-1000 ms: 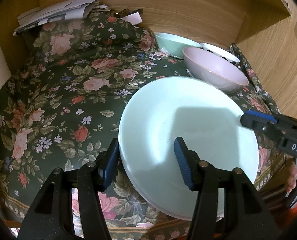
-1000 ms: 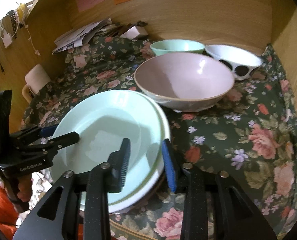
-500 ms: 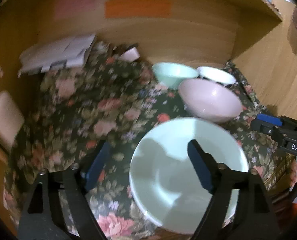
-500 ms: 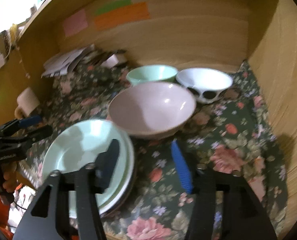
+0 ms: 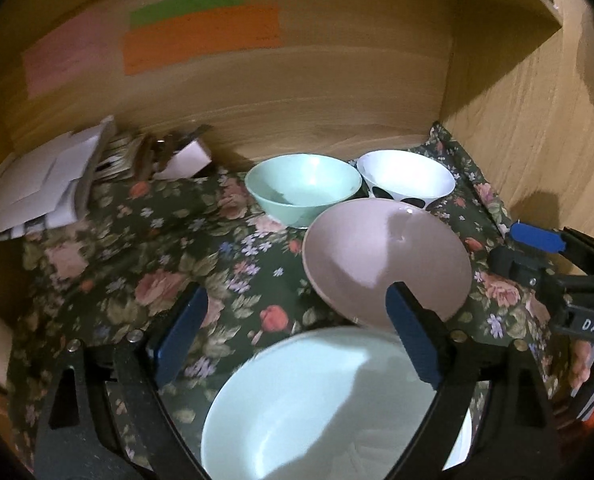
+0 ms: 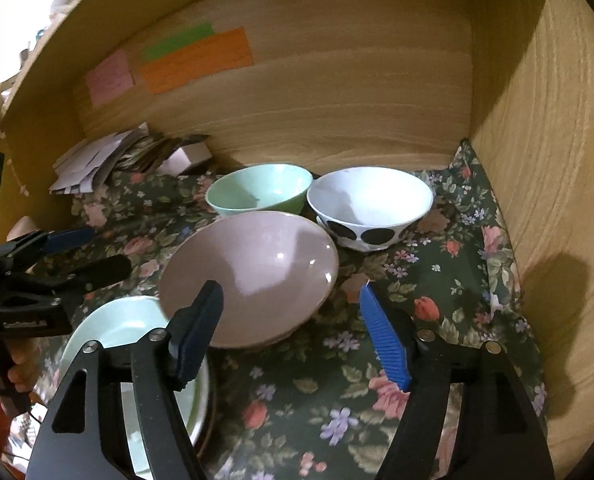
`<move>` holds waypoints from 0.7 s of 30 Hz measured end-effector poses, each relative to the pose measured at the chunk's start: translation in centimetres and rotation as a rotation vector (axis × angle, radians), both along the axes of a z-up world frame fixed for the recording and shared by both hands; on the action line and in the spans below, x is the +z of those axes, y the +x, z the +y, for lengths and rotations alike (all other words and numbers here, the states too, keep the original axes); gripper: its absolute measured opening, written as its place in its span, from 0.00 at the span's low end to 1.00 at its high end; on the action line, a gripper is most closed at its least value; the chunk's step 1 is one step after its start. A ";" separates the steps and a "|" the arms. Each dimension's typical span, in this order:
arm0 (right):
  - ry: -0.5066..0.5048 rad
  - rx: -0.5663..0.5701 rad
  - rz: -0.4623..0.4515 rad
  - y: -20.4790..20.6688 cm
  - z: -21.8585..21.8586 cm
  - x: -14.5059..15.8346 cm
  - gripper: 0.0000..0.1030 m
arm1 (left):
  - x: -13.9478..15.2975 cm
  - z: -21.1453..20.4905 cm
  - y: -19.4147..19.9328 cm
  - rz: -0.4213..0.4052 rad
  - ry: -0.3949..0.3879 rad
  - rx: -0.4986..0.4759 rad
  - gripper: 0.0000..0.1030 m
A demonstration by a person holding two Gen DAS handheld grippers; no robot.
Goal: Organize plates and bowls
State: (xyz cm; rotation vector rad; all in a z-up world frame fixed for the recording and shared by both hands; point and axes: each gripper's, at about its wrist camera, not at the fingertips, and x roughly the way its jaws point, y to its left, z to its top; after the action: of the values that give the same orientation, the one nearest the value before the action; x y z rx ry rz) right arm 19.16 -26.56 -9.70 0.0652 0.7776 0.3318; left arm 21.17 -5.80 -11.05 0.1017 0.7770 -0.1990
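Note:
A stack of mint plates lies at the front of the floral cloth, its rim also showing in the right wrist view. Behind it sits a wide pink bowl. A mint bowl and a white bowl with black spots stand side by side at the back. My left gripper hangs above the plates' far rim, jaws opening, gripping nothing. My right gripper hovers before the pink bowl, jaws opening, with nothing between them.
Wooden walls close in the back and right. Coloured paper notes stick to the back wall. A pile of papers and a small box fill the back left corner. Each gripper shows in the other's view: right, left.
Both grippers have widened their jaws and drawn back and upward from the mint plate's rim. The plate stays on the stack and now sits lower in both views.

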 end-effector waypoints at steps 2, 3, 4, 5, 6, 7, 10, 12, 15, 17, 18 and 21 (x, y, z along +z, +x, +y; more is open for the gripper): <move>0.002 -0.005 0.019 0.9 -0.1 -0.6 0.66 | -0.5 -0.3 1.1 0.017 0.007 -0.007 0.89; 0.004 -0.004 0.030 1.4 -0.2 -1.0 0.66 | -0.8 -0.5 1.8 0.028 0.012 -0.011 0.89; 0.007 -0.006 0.043 1.9 -0.2 -1.4 0.66 | -1.1 -0.6 2.4 0.039 0.016 -0.012 0.89; 0.010 -0.007 0.053 2.2 -0.2 -1.7 0.66 | -1.5 -0.7 3.0 0.054 0.019 -0.013 0.89; 0.012 -0.007 0.065 2.7 -0.2 -2.1 0.66 | -2.1 -0.8 3.8 0.078 0.019 -0.017 0.89; 0.014 -0.007 0.079 3.1 -0.2 -2.5 0.66 | -2.4 -0.9 4.2 0.093 0.019 -0.019 0.89; 0.016 -0.007 0.113 4.1 0.0 -3.6 0.66 | -3.6 -0.8 5.6 0.141 0.010 -0.016 0.89; 0.023 -0.004 0.128 4.6 0.1 -4.2 0.66 | -4.4 -0.8 6.3 0.167 0.008 -0.015 0.89; 0.022 -0.002 0.141 5.1 0.3 -4.8 0.66 | -5.1 -0.7 7.0 0.185 0.006 -0.017 0.89; 0.031 0.004 0.152 5.4 0.4 -5.2 0.59 | -5.4 -0.6 7.2 0.191 0.000 -0.015 0.88; 0.032 0.002 0.156 5.6 0.5 -5.4 0.54 | -5.5 -0.6 7.3 0.194 -0.005 -0.015 0.84; 0.043 0.009 0.175 5.9 0.4 -5.9 0.41 | -5.9 -0.7 7.6 0.212 -0.012 -0.020 0.65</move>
State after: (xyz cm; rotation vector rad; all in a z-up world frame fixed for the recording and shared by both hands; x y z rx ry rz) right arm 25.04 -26.19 -15.57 0.1327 0.9441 0.3549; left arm 28.78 -6.50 -16.96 0.0778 0.9859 -0.2362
